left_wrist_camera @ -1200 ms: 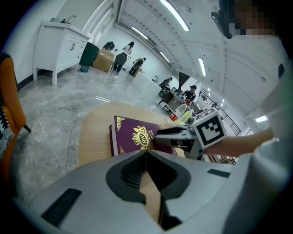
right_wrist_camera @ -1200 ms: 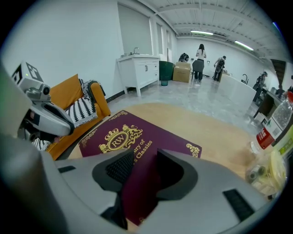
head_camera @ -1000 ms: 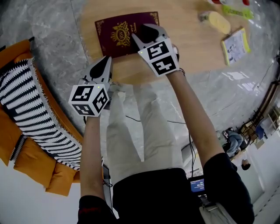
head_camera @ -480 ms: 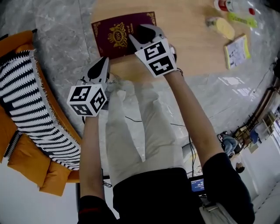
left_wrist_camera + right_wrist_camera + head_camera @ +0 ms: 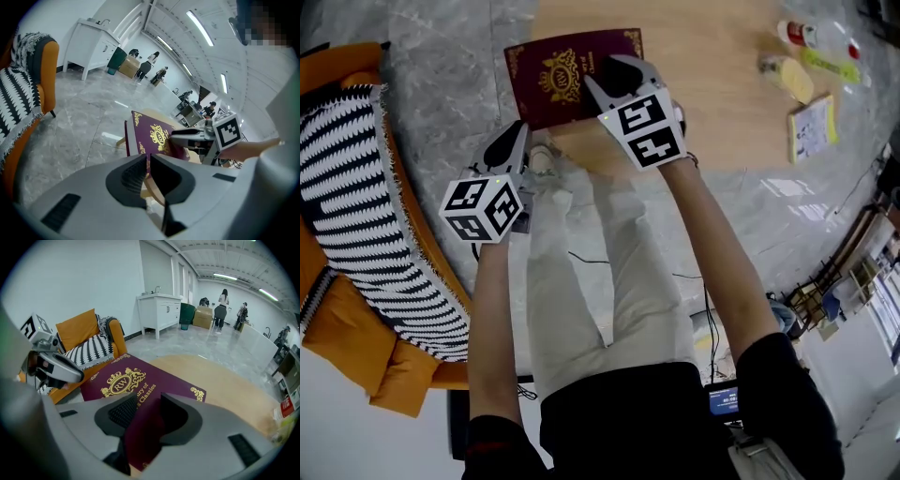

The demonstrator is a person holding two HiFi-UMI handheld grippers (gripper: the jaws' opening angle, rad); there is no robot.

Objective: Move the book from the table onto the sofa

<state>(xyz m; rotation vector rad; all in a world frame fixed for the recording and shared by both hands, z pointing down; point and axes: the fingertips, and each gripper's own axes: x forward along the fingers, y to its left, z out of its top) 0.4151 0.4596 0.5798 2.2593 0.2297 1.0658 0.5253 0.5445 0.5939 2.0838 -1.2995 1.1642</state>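
Observation:
The maroon book [image 5: 562,80] with a gold crest is tilted up over the left edge of the round wooden table [image 5: 712,84]. My right gripper [image 5: 614,77] is shut on its near right edge; in the right gripper view the cover [image 5: 122,380] runs between the jaws of that gripper [image 5: 149,405]. From the left gripper view the book [image 5: 152,136] stands at a slant with the right gripper [image 5: 174,137] clamped on it. My left gripper [image 5: 514,142] is shut and empty, just left of the book, its tips [image 5: 147,161] pressed together. The orange sofa [image 5: 328,309] with a striped throw [image 5: 356,187] is at the left.
On the table's right side lie a small yellow booklet [image 5: 811,127], a bottle [image 5: 816,37] and a yellow item [image 5: 792,75]. The person's light trousers [image 5: 609,281] fill the middle below. A white cabinet [image 5: 159,310] and people stand far off across the grey marble floor [image 5: 441,56].
The right gripper has carried the book leftward, so it now overhangs the table's left edge. The left gripper has shifted along with it, still shut.

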